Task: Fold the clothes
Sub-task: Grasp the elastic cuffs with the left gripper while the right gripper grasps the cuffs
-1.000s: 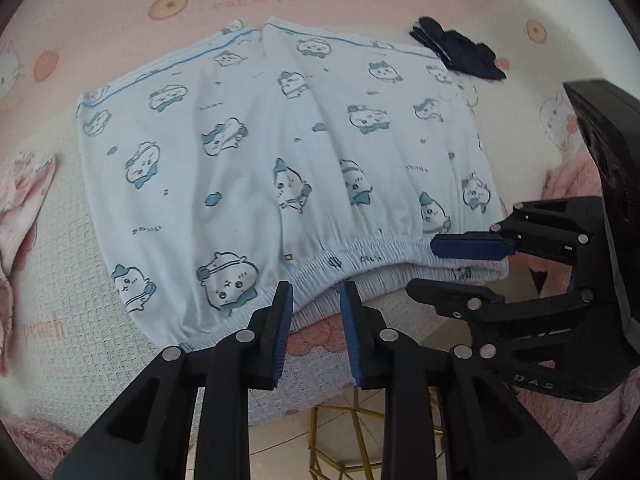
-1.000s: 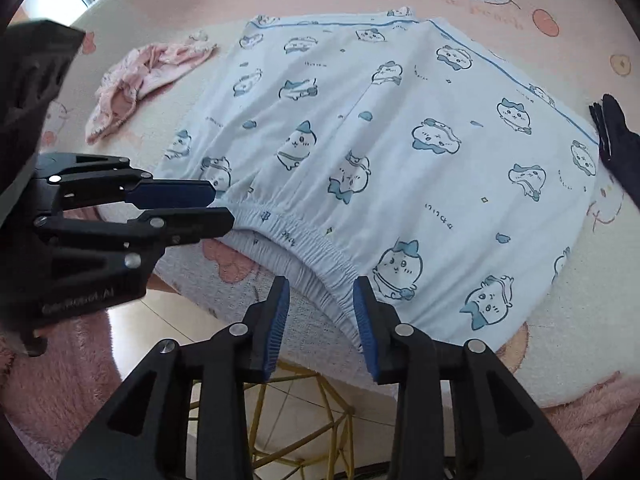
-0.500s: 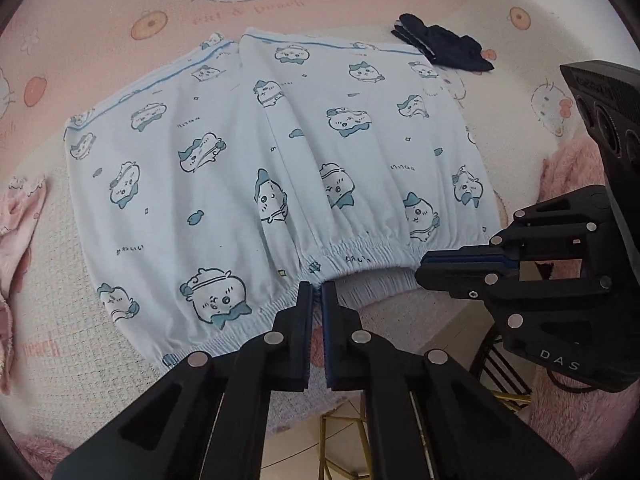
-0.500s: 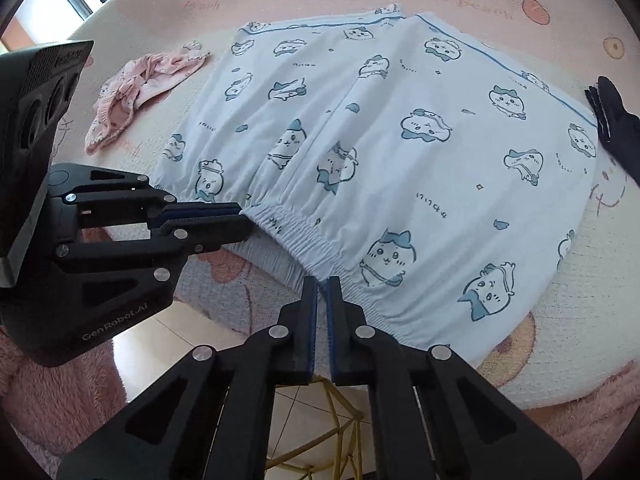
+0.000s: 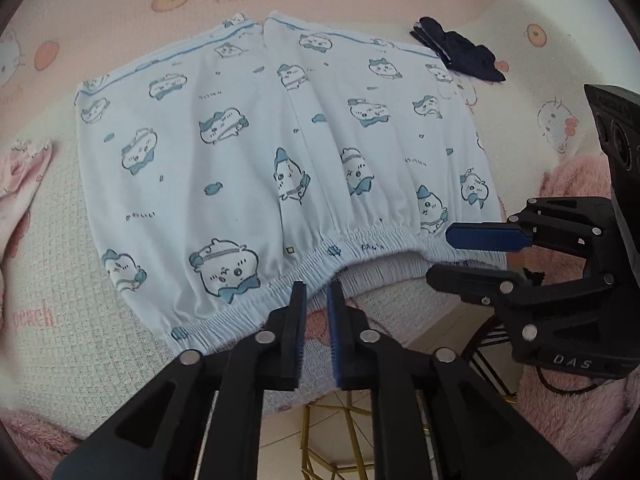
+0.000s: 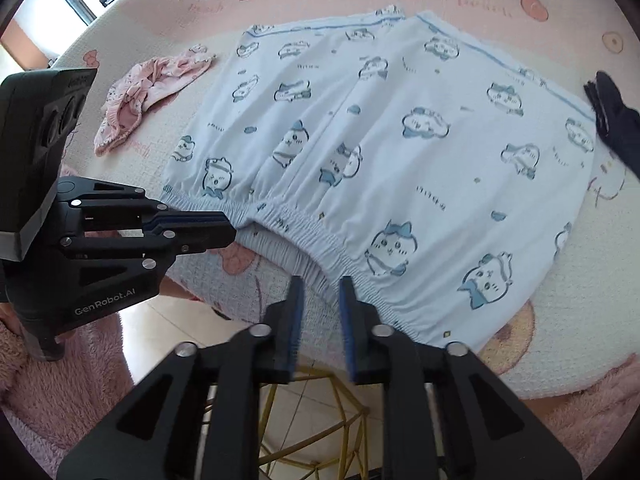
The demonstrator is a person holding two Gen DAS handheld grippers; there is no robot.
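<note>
Light blue shorts (image 5: 256, 168) with cartoon prints lie flat on the pink blanket, elastic waistband toward me; they also show in the right wrist view (image 6: 400, 152). My left gripper (image 5: 317, 294) sits at the waistband's middle, jaws a narrow gap apart, holding nothing. My right gripper (image 6: 321, 290) is open at the waistband edge, empty. It also shows in the left wrist view (image 5: 460, 254), open by the shorts' right end. In the right wrist view the left gripper (image 6: 224, 230) looks nearly closed at the left part of the waistband.
A crumpled pink garment (image 6: 148, 96) lies left of the shorts. A dark navy garment (image 5: 460, 54) lies at the far right. The blanket (image 5: 60, 280) drops off at the near edge, with a gold wire frame (image 6: 320, 432) and tiled floor below.
Both grippers were open a second ago, shut half a second ago, and are now parted again. The shorts lie flat as before, and both grippers stay at the waistband.
</note>
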